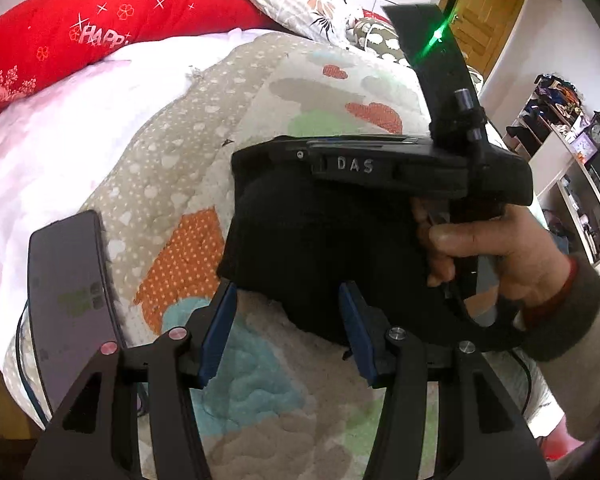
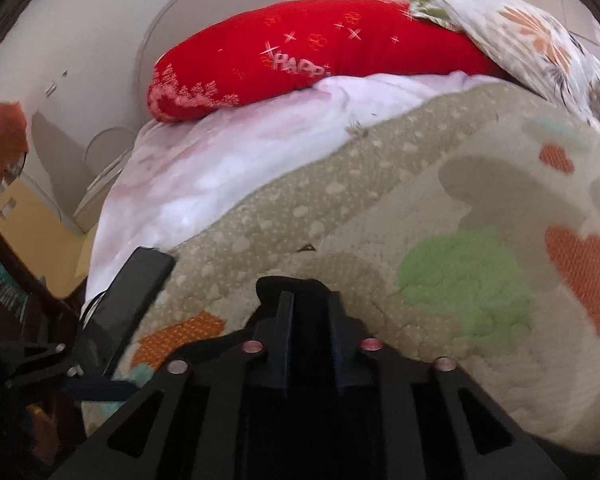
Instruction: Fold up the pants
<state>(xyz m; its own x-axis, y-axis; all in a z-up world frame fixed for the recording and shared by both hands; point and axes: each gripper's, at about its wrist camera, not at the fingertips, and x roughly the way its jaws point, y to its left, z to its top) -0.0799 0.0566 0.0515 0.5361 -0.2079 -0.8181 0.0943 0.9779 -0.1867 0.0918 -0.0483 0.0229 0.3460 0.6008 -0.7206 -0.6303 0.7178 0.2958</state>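
The black pants (image 1: 312,248) hang bunched over the patterned quilt (image 1: 180,168), held up under the right gripper's body, which crosses the left wrist view; its fingers are hidden there. In the right wrist view my right gripper (image 2: 310,300) is shut on the black pants (image 2: 296,284), with cloth between the narrow-set fingers. My left gripper (image 1: 288,296) is open, its blue pads (image 1: 220,328) just below the hanging cloth's lower edge and apart from it.
A dark phone (image 1: 68,288) lies on the quilt's left edge, also in the right wrist view (image 2: 132,292). A red pillow (image 2: 300,48) and a floral pillow (image 2: 520,40) lie at the bed's head. Shelves (image 1: 572,152) stand at the right.
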